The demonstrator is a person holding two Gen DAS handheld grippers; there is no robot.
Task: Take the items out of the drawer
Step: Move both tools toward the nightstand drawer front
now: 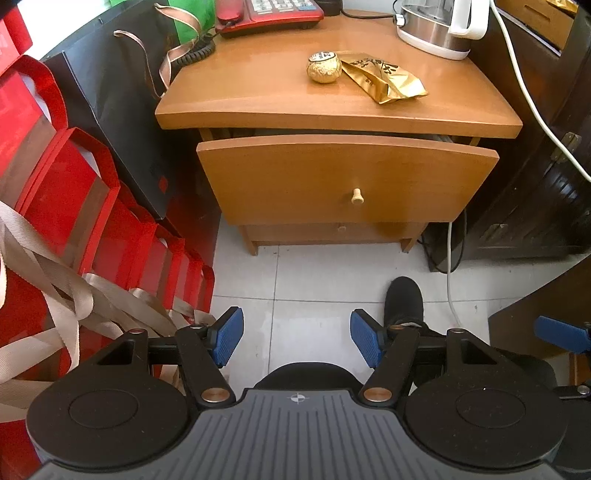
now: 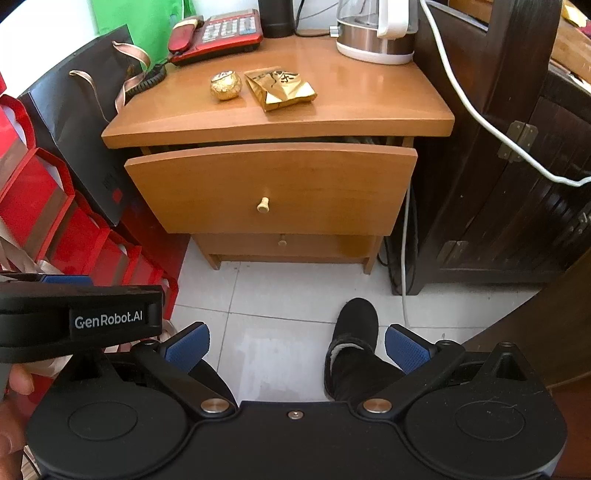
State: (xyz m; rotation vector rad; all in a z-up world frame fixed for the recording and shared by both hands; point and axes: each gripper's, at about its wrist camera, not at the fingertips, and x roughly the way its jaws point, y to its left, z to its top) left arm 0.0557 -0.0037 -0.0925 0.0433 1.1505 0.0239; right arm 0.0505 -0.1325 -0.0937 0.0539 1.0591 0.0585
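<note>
A wooden nightstand has its top drawer (image 1: pixel 343 177) (image 2: pixel 273 188) pulled slightly out, with a small pale knob (image 1: pixel 357 195) (image 2: pixel 263 204) on its front; the drawer's inside is hidden. On the top lie a gold foil ball (image 1: pixel 323 66) (image 2: pixel 226 85) and a gold foil packet (image 1: pixel 384 79) (image 2: pixel 282 90). My left gripper (image 1: pixel 297 341) hangs open over the floor tiles, well in front of the drawer, with nothing between its blue pads. My right gripper (image 2: pixel 297 349) is open too, above a black shoe (image 2: pixel 354 343). The left gripper's body shows at the right wrist view's left edge.
A red telephone (image 1: pixel 269 13) (image 2: pixel 218 35) and an electric kettle (image 1: pixel 439 26) (image 2: pixel 376 29) stand at the back of the top. Red gift bags (image 1: pixel 74 206) and a black bag (image 2: pixel 77 110) crowd the left. A dark wooden cabinet (image 2: pixel 517 184) and white cable (image 1: pixel 532 107) are on the right.
</note>
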